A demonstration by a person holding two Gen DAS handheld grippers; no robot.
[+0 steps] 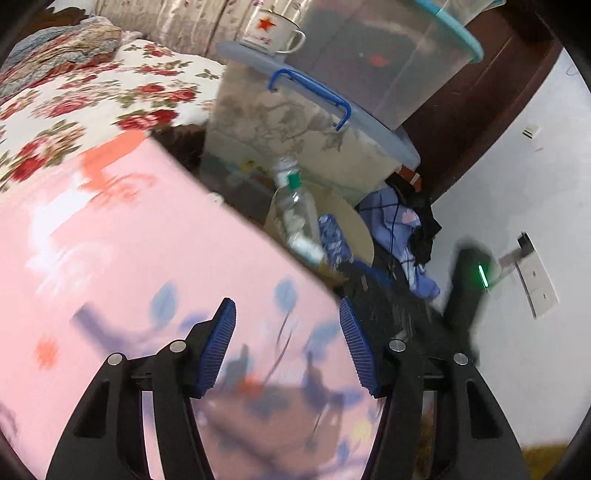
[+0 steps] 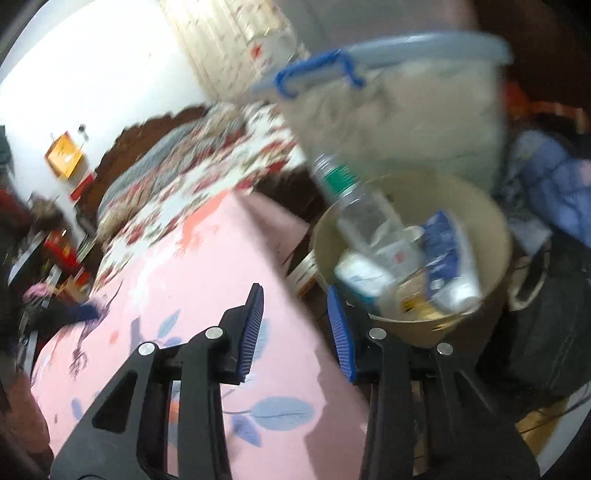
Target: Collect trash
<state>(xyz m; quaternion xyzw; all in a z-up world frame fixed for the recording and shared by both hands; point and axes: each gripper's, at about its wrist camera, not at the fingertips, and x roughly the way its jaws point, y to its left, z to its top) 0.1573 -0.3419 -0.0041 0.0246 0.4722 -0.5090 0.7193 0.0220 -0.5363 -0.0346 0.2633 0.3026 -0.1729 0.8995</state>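
A beige round bin [image 2: 417, 334] stands on the floor beside the pink leaf-print sheet [image 2: 207, 266]. In it lean a clear plastic bottle with a green label [image 2: 364, 214], a blue-and-white packet [image 2: 443, 251] and a white carton [image 2: 364, 277]. My right gripper [image 2: 295, 325] hovers at the sheet's edge just short of the bin, open, with nothing between its pads. In the left wrist view the bin [image 1: 356, 221], bottle [image 1: 295, 210] and packet [image 1: 334, 236] lie farther ahead. My left gripper [image 1: 287, 314] is open over the pink sheet [image 1: 129, 258], holding nothing.
Stacked plastic storage boxes with a blue handle [image 1: 314, 122] rise behind the bin, with a red-star mug [image 1: 271, 29] on top. A floral bedspread [image 1: 92, 99] lies to the left. Blue clothes [image 1: 399, 225] and a black bag [image 2: 535, 332] crowd the bin's right side.
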